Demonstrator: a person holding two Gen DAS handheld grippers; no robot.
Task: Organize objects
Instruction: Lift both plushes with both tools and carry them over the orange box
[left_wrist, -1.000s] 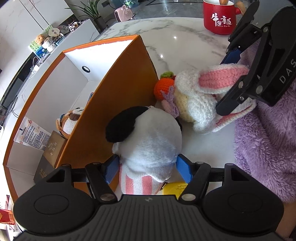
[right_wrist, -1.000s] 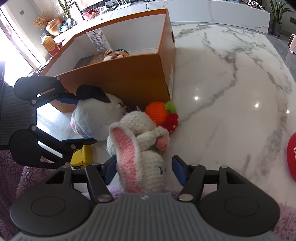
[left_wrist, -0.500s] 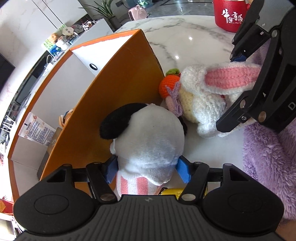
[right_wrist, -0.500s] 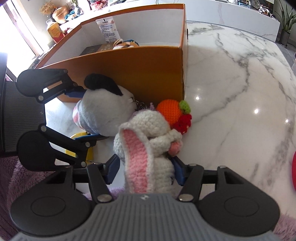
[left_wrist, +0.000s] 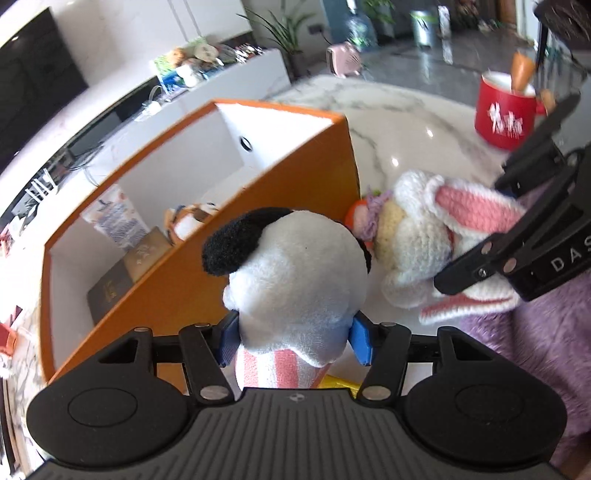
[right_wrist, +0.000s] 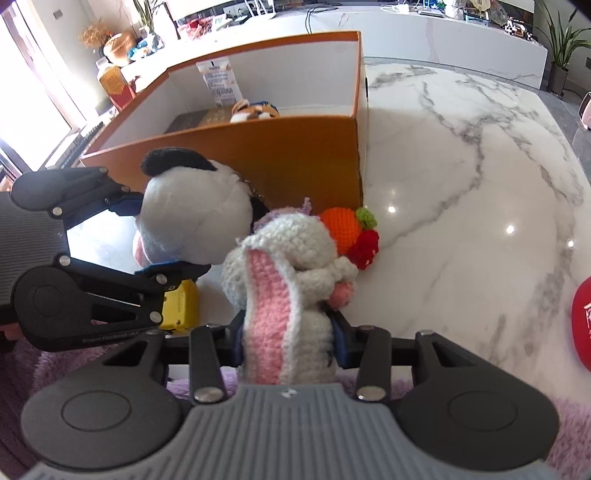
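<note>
My left gripper (left_wrist: 293, 341) is shut on a white plush dog (left_wrist: 295, 280) with a black ear and pink striped body, held above the table beside the orange box (left_wrist: 207, 266). My right gripper (right_wrist: 290, 341) is shut on a crocheted white rabbit (right_wrist: 291, 277) with pink ears, an orange carrot (right_wrist: 341, 227) and a red berry hanging from it. The rabbit (left_wrist: 436, 236) also shows right of the dog in the left wrist view; the dog (right_wrist: 195, 218) shows left of the rabbit in the right wrist view. The box (right_wrist: 280, 147) stands open just behind both toys.
Inside the box lie a small tiger plush (right_wrist: 255, 110), a dark box (left_wrist: 110, 291) and a paper packet (right_wrist: 219, 83). A yellow object (right_wrist: 181, 306) lies on the marble table (right_wrist: 461, 206). A red mug (left_wrist: 506, 114) stands far right. Purple fleece (left_wrist: 546, 332) is at the near edge.
Both grippers have risen with their toys, so the box's inside now shows over its near wall. The right gripper has closed tighter on the rabbit.
</note>
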